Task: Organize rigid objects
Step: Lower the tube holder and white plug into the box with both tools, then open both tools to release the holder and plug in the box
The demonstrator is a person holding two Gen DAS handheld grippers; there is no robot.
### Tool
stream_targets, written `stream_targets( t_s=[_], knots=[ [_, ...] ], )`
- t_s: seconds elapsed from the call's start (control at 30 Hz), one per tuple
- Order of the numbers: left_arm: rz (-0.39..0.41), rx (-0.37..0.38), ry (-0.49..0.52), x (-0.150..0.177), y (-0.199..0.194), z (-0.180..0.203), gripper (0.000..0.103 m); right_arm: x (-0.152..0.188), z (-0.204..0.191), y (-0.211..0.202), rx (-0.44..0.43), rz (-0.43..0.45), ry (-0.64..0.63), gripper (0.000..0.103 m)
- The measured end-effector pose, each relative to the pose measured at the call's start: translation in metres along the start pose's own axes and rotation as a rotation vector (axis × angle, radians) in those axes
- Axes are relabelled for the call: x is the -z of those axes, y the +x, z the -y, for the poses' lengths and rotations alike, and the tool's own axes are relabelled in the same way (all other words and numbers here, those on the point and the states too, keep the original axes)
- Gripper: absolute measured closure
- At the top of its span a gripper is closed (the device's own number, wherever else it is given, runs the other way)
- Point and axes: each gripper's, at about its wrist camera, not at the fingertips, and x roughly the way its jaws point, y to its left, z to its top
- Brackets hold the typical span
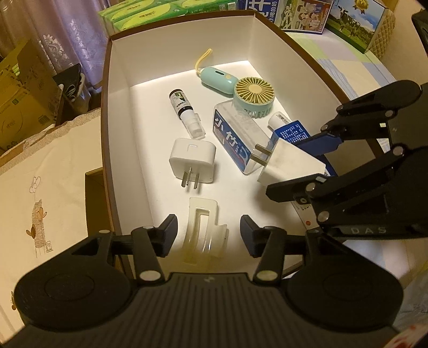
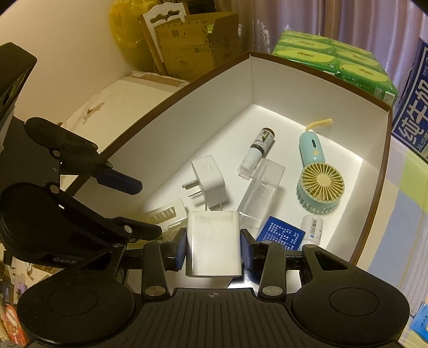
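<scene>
A white-lined box with a brown rim [image 1: 117, 112] [image 2: 187, 115] holds several items: a white plug adapter [image 1: 191, 158] [image 2: 210, 179], a small dark bottle [image 1: 184, 109] [image 2: 259, 147], a mint hand fan [image 1: 251, 97] [image 2: 319, 187], a clear case [image 1: 235, 139] [image 2: 260, 190], a blue-and-white tube [image 1: 290, 131] [image 2: 283, 233] and a clear plastic clip [image 1: 204, 230] [image 2: 165, 214]. My right gripper [image 2: 213, 249] [image 1: 302, 160] is shut on a white charger [image 2: 212, 246] [image 1: 290, 164], held above the box floor with prongs pointing forward. My left gripper [image 1: 208, 234] [image 2: 128, 203] is open over the clip.
Green packs [image 1: 165, 13] [image 2: 334, 61] and milk cartons [image 1: 307, 13] stand behind the box. Cardboard boxes [image 1: 24, 93] [image 2: 187, 42] are stacked by a curtain. A cream cloth [image 1: 45, 203] covers the surface left of the box.
</scene>
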Motion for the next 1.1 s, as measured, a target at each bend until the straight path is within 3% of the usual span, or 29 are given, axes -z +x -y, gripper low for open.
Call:
stream_targets(
  t_s=[0.77, 1.1],
  knots=[
    [0.026, 0.000, -0.016, 0.007, -0.012, 0.005, 0.054, 0.013, 0.006, -0.024, 0.010, 0.021, 0.045, 0.058],
    [0.072, -0.001, -0.025, 0.014, -0.035, 0.013, 0.054, 0.022, 0.000, -0.053, 0.032, 0.083, 0.072, 0.041]
  ],
)
